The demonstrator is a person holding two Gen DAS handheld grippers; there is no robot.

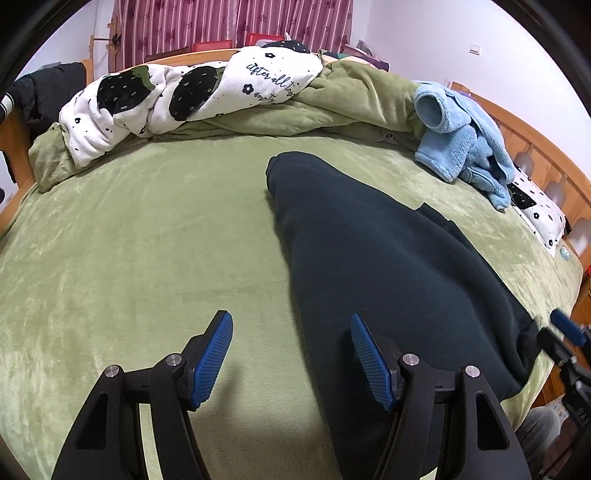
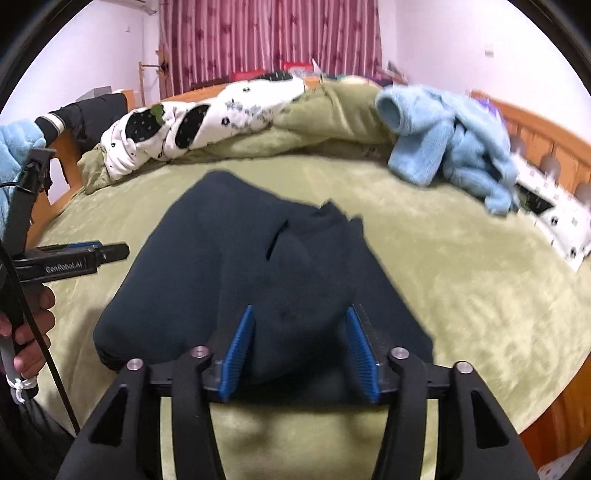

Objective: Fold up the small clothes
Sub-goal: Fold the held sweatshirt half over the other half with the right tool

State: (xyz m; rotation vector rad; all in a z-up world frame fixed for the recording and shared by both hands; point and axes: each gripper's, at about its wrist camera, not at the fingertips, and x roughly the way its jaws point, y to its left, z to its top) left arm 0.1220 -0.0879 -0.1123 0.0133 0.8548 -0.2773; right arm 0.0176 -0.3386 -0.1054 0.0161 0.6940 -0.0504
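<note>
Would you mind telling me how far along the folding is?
Done: the dark garment lies doubled over on the green bed. In hand: nothing; the left gripper and right gripper are both open, the right one over the garment's near edge. Left: the blue fleece clothes sit crumpled and unfolded at the far side.

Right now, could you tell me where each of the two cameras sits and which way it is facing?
Left wrist: on the left gripper, angled down across the green bed; jaws open, the dark garment under the right-hand finger; the right gripper at the right edge.
Right wrist: on the right gripper, directly over the garment, jaws open; the person's left hand holds the other gripper at left.
Shared: garment, light blue fleece, patterned quilt, curtain.
</note>
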